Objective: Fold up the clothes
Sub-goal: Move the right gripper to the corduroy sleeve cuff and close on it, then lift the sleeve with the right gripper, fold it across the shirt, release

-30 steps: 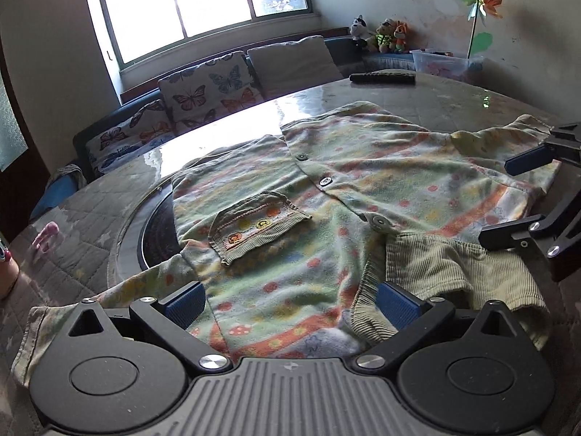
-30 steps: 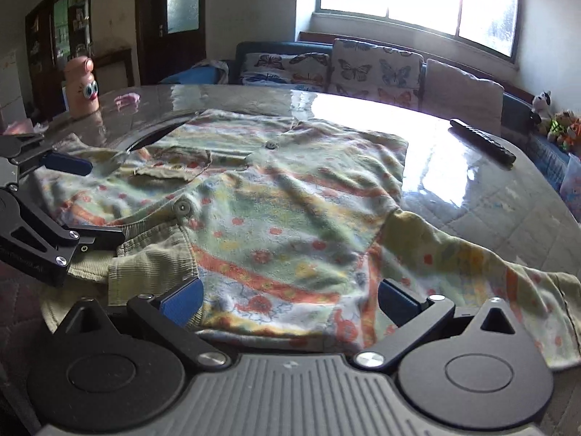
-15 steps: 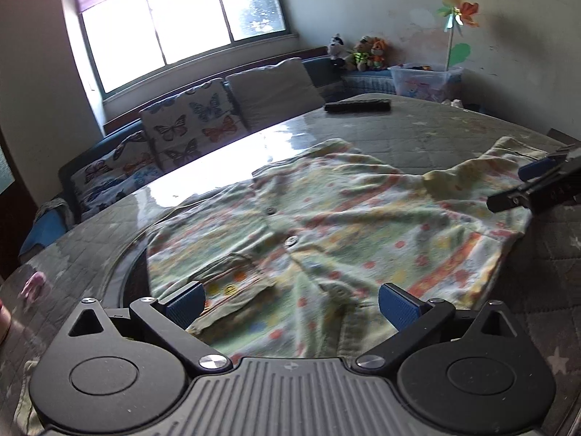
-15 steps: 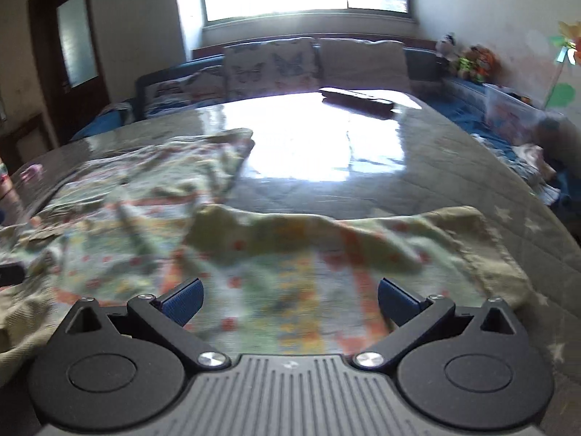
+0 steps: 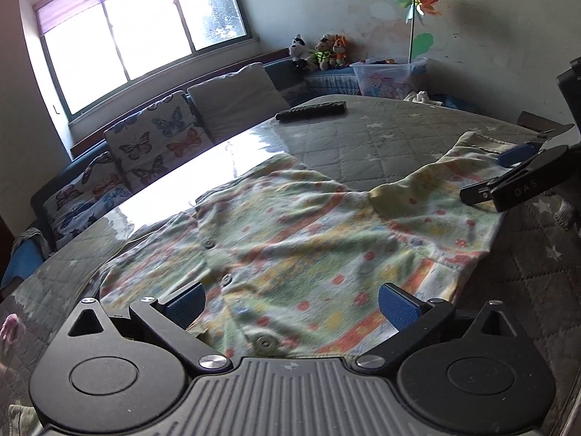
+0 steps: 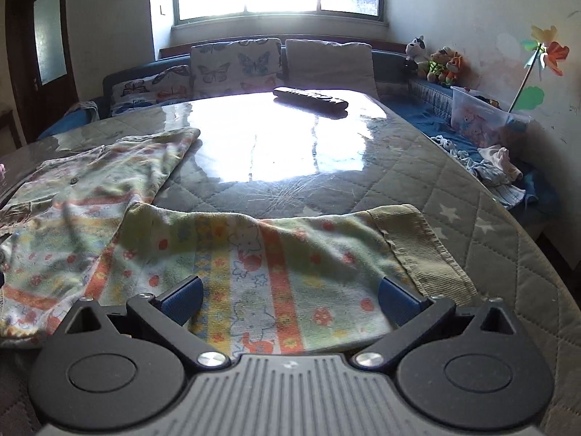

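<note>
A child's patterned shirt [image 5: 312,250], pale green with orange stripes, red dots and a buttoned front, lies spread face up on the round counter [image 5: 381,138], which wears a quilted grey cover with white stars under a glossy sheet. The left hand-held gripper [image 5: 290,301] sits low over the shirt's near hem, its two blue-padded fingers [image 5: 185,303] spread wide with the button placket running between them; nothing is pinched. The right hand-held gripper [image 6: 288,299] is likewise spread wide, poised over the shirt's sleeve [image 6: 276,254], which stretches out flat to the right and ends in a ribbed olive cuff [image 6: 421,250] lying just beyond the right-hand finger. From the left wrist view that same right hand-held gripper shows at the far right edge, over the sleeve end; whether its pads touch the cloth there is hard to judge, since the fabric is blurred.

A black remote control [image 6: 310,97] rests on the far side of the counter, well apart from the shirt, in the glare from the window [image 5: 138,36]. Behind the counter runs a blue sofa with butterfly-print cushions [image 5: 159,141] and a plain grey cushion [image 6: 328,60]. Soft toys [image 5: 319,51] sit in the corner near a clear plastic box [image 6: 483,116] and a paper pinwheel [image 5: 417,0] against the wall. A few small garments [image 6: 497,167] lie bunched on the sofa to the right of the counter
</note>
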Motion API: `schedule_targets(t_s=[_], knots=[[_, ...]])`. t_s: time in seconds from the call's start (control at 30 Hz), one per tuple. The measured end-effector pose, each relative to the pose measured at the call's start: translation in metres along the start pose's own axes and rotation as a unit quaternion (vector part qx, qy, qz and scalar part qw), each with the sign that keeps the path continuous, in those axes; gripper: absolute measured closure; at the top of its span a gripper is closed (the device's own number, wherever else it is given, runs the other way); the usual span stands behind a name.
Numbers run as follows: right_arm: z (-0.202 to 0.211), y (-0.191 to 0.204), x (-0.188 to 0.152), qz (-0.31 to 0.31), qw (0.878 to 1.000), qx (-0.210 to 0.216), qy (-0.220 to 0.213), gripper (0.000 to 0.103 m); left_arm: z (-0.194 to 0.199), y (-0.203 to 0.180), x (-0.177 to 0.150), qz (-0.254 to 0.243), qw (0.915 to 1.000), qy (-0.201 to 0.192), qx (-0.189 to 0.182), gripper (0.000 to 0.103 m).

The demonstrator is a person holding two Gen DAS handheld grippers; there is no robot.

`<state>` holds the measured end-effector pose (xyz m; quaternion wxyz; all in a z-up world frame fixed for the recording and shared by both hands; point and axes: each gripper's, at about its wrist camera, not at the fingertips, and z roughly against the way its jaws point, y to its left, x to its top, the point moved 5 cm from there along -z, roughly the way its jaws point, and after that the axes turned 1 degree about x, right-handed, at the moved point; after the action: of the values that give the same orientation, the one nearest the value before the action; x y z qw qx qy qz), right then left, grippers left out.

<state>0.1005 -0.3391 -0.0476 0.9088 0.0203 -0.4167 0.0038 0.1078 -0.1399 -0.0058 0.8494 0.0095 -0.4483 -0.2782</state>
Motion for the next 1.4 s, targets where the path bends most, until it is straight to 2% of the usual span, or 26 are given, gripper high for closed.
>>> schedule_targets(t_s=[0.23, 0.37, 0.47, 0.6, 0.7, 0.87, 0.97, 1.03, 1.17, 1.3, 1.4], knots=[[-0.001, 0.0, 0.002, 0.001, 1.0, 0.001, 0.008, 0.0, -0.006, -0.01, 0.008, 0.005, 0.9999, 0.004, -0.013, 0.0], [0.009, -0.01, 0.003, -0.024, 1.0, 0.002, -0.008, 0.0, -0.006, -0.014, 0.007, 0.001, 0.9998, 0.006, -0.017, 0.0], [0.02, -0.027, 0.006, -0.042, 0.998, -0.027, -0.03, 0.0, -0.008, -0.013, 0.006, 0.001, 0.9998, 0.01, -0.015, 0.0], [0.023, -0.052, 0.007, -0.058, 0.996, -0.059, -0.03, 0.001, -0.009, -0.011, 0.004, 0.005, 0.9998, 0.014, -0.015, 0.0], [0.023, -0.065, 0.005, -0.07, 0.995, -0.069, -0.029, 0.006, -0.01, -0.011, 0.003, 0.007, 0.9997, 0.016, -0.015, 0.0], [0.018, -0.074, -0.002, -0.09, 0.994, -0.067, -0.018, 0.02, -0.011, -0.011, 0.002, 0.007, 0.9997, 0.019, -0.015, 0.0], [0.017, -0.071, -0.006, -0.08, 0.993, -0.08, -0.017, 0.028, -0.012, -0.011, 0.001, 0.007, 0.9997, 0.02, -0.015, 0.0], [0.018, -0.071, -0.005, -0.076, 0.993, -0.088, -0.016, 0.039, -0.012, -0.011, 0.001, 0.007, 0.9997, 0.02, -0.015, 0.0], [0.019, -0.075, -0.004, -0.082, 0.992, -0.096, -0.018, 0.056, -0.012, -0.012, 0.001, 0.008, 0.9997, 0.02, -0.015, 0.0], [0.022, -0.076, -0.004, -0.091, 0.992, -0.086, -0.022, 0.084, -0.011, -0.012, 0.002, 0.006, 0.9997, 0.02, -0.014, 0.0], [0.026, -0.074, -0.002, -0.093, 0.992, -0.078, -0.031, 0.091, -0.011, -0.011, 0.001, 0.007, 0.9997, 0.022, -0.011, 0.0]])
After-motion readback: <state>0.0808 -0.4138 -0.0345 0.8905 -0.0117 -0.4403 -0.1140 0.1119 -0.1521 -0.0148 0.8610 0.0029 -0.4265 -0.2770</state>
